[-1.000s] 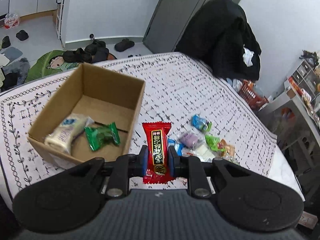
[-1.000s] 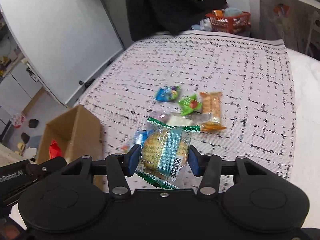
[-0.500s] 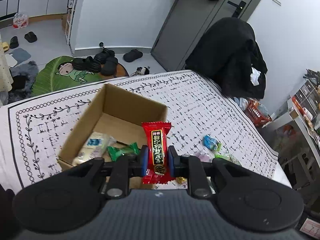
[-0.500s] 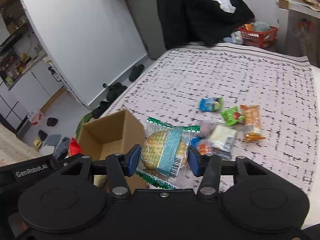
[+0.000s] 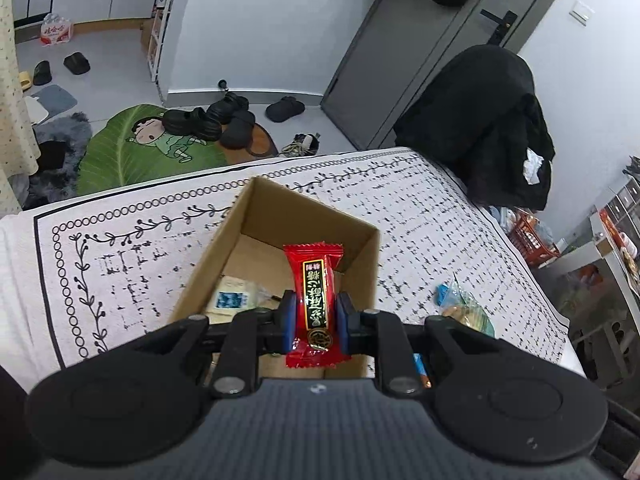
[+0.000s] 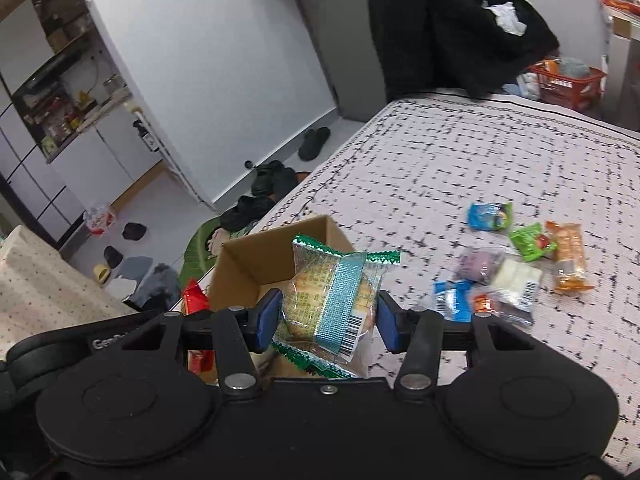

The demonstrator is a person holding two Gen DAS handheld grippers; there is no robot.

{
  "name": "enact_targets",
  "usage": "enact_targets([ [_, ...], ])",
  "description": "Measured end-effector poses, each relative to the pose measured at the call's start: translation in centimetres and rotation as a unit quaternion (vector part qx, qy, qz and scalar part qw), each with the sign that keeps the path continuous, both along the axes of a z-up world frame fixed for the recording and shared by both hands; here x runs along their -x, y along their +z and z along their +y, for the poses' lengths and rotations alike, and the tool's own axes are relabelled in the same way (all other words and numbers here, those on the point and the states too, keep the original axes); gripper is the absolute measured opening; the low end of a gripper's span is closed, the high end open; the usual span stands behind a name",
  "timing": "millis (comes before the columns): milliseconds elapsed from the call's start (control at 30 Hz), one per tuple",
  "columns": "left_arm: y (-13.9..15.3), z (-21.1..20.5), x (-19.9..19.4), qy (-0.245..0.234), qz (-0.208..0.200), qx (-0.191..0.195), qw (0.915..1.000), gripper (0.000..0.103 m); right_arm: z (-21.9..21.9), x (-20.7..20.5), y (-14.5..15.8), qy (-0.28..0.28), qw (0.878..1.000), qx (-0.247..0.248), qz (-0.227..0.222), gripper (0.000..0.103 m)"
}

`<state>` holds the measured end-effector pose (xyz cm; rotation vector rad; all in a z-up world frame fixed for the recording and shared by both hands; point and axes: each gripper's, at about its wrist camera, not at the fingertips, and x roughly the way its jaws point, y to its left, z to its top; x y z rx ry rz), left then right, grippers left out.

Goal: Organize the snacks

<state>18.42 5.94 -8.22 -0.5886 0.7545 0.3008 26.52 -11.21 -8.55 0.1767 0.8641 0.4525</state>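
Note:
My left gripper (image 5: 315, 320) is shut on a red candy packet (image 5: 314, 300) and holds it above the near end of an open cardboard box (image 5: 256, 216). A white and blue snack (image 5: 232, 298) lies in the box. My right gripper (image 6: 327, 322) is shut on a clear wrapped cake with green edges (image 6: 332, 300), held above the same box (image 6: 248, 264) at its near right corner. The red packet and the left gripper show at the left in the right wrist view (image 6: 194, 300).
Several loose snacks (image 6: 512, 268) lie on the patterned tablecloth (image 6: 460, 152) to the right of the box. A chair draped with black clothes (image 5: 488, 128) stands at the far table edge. Shoes and a green mat (image 5: 152, 144) lie on the floor beyond.
Both grippers have moved left toward the box with their snacks. The box now lies directly under the left gripper and just under the right one.

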Motion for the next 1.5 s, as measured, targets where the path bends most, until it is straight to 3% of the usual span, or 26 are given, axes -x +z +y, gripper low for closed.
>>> enact_targets([
  [400, -3.2, 3.9, -0.6, 0.021, 0.025, 0.044, 0.9985, 0.020, 3.3, -0.2, -0.4, 0.020, 1.000, 0.009, 0.004, 0.049],
  [700, -3.3, 5.1, -0.6, 0.029, 0.027, 0.053, 0.9978, 0.027, 4.7, -1.0, -1.5, 0.024, 0.999, -0.006, 0.035, 0.052],
  [800, -3.1, 5.5, -0.4, 0.036, 0.029, 0.050, 0.9977, 0.034, 4.3, -1.3, -1.9, 0.017, 0.998, -0.027, 0.061, 0.062],
  [900, -3.0, 5.7, -0.4, 0.042, 0.032, 0.047, 0.9975, 0.051, 3.6, -1.1, -1.8, 0.005, 0.998, -0.031, 0.058, 0.073],
  [1067, -2.7, 5.4, -0.2, 0.047, 0.040, 0.039, 0.9974, 0.073, 1.5, -1.1, -1.7, -0.019, 0.997, -0.031, 0.063, 0.073],
  [1233, -2.2, 4.4, -0.1, 0.042, 0.043, 0.023, 0.9979, 0.082, -1.0, -0.9, -1.9, -0.039, 0.997, -0.025, 0.064, 0.075],
  [1500, -1.6, 1.6, -0.3, 0.014, 0.043, 0.008, 0.9990, 0.085, -4.9, -0.3, -2.1, -0.059, 0.996, -0.014, 0.062, 0.080],
])
